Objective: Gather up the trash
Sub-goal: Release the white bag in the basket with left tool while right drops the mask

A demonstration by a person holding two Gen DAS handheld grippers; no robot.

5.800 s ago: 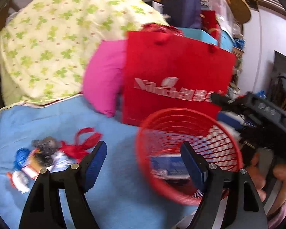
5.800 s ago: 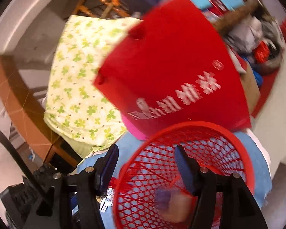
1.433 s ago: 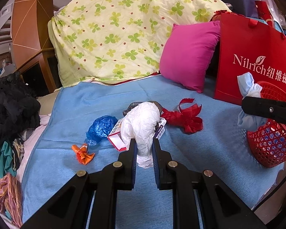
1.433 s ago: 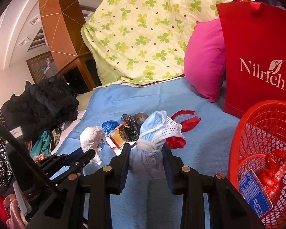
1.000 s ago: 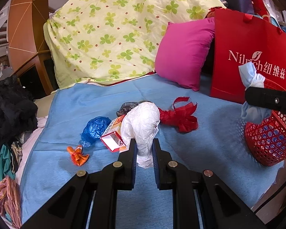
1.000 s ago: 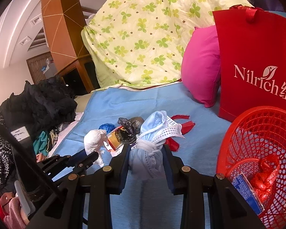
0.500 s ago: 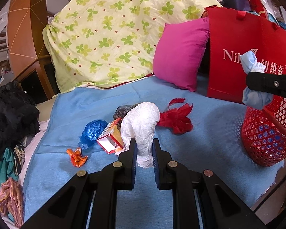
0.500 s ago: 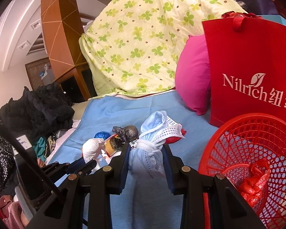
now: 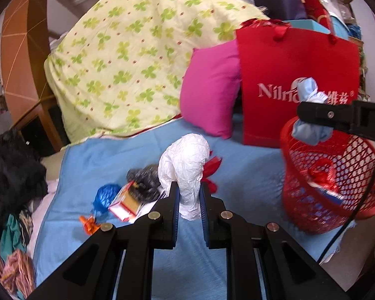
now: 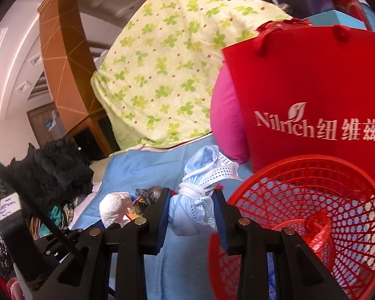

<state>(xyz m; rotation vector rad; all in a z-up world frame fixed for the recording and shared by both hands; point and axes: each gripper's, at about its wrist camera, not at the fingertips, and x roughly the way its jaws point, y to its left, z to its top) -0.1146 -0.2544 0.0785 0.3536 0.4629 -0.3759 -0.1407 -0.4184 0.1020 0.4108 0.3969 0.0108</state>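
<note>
My left gripper (image 9: pixel 189 197) is shut on a crumpled white plastic bag (image 9: pixel 185 167), held above the blue sheet (image 9: pixel 242 175). My right gripper (image 10: pixel 193 207) is shut on a knotted light-blue face mask bundle (image 10: pixel 200 192), just left of the red mesh basket (image 10: pixel 312 175). In the left wrist view the bundle (image 9: pixel 310 115) hangs over the basket's (image 9: pixel 300 205) near rim. The basket holds red wrapping (image 9: pixel 322 175) and a blue packet. On the sheet lie a blue bag (image 9: pixel 106 195), a red-white box (image 9: pixel 126 203), a dark wad (image 9: pixel 145 178), a red ribbon (image 9: pixel 211 167) and an orange scrap (image 9: pixel 88 223).
A red Nilrich paper bag (image 9: pixel 300 80) and a pink pillow (image 9: pixel 210 87) stand behind the basket. A green-clover quilt (image 9: pixel 137 57) is heaped at the back. Black clothing (image 9: pixel 10 170) and coloured clothes lie at the sheet's left edge. A cable (image 9: pixel 350 215) crosses the basket's right side.
Both grippers moved right toward the basket with their loads. The mask bundle now reaches the basket's rim, and the basket looms larger in both views.
</note>
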